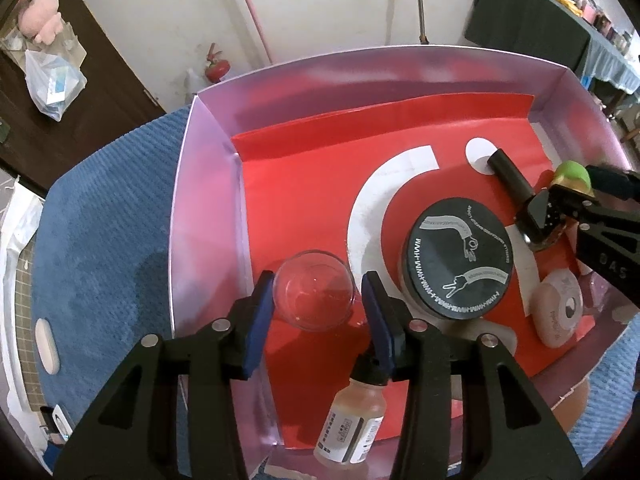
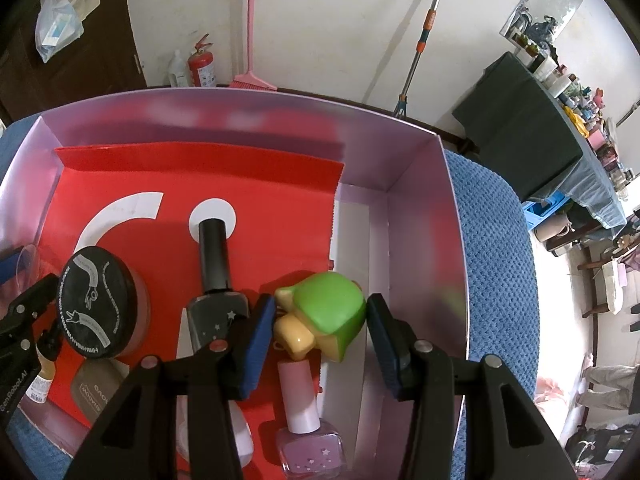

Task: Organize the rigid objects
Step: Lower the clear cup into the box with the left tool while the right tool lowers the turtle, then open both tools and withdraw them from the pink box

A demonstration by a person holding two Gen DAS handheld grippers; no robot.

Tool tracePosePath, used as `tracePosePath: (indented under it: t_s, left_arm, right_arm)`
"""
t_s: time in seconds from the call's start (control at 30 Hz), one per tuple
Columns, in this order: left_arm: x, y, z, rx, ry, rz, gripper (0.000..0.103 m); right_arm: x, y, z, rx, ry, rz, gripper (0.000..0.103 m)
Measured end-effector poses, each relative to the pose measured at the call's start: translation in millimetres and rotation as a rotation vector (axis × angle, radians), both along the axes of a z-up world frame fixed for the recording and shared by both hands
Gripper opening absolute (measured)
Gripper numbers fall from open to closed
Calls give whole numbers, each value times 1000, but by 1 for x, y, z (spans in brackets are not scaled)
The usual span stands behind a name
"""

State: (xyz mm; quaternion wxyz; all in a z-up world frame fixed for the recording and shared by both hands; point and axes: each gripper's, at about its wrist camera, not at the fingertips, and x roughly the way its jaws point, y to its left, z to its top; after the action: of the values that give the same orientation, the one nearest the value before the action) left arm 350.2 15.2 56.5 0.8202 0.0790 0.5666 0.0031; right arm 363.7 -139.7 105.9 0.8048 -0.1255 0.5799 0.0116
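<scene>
A clear glass cup (image 1: 316, 292) stands on the red liner of a shallow box (image 1: 208, 200), between the blue pads of my left gripper (image 1: 318, 280). A thin gap shows on each side of the cup, so the gripper is open. In the right wrist view a green-and-yellow toy (image 2: 324, 316) sits between the pads of my right gripper (image 2: 320, 300), which press on both its sides. Beside them lie a round jar with a black lid (image 1: 460, 256), a black nail-polish bottle (image 2: 214, 264), a pink nail-polish bottle (image 2: 304, 412) and a small black-capped bottle (image 1: 356, 420).
The box has pale, upright walls (image 2: 420, 200) and rests on a blue cloth (image 1: 100, 240). A pink compact (image 1: 558, 308), a beige compact (image 2: 94, 392) and a white item (image 2: 244, 436) lie near the front. The far half of the red liner (image 1: 320, 148) is bare.
</scene>
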Motion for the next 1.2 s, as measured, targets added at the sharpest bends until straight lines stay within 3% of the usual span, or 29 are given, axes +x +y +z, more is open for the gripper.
tracePosePath:
  t_s: [0.57,0.77,0.9,0.97,1.2]
  left_arm:
    - [-23,4,15,-64,-15,0,46]
    - [-38,5,37,-112,-69,-15,46]
    - [-54,7,54,-148,-115,-24,52]
    - [-64,10,64,-173,-151,-24,57]
    - [-87,14,98,-209,-272,-38,61]
  right_arm:
    - [-9,-8,11,24,-34,7,63]
    - [-22,-11,38,52,-98,25,65]
    - [-38,-14,63,63,-158,41,67]
    - [-47,-18,77,82,-195,50,79]
    - [-88,-27,120,127,-316,89,84]
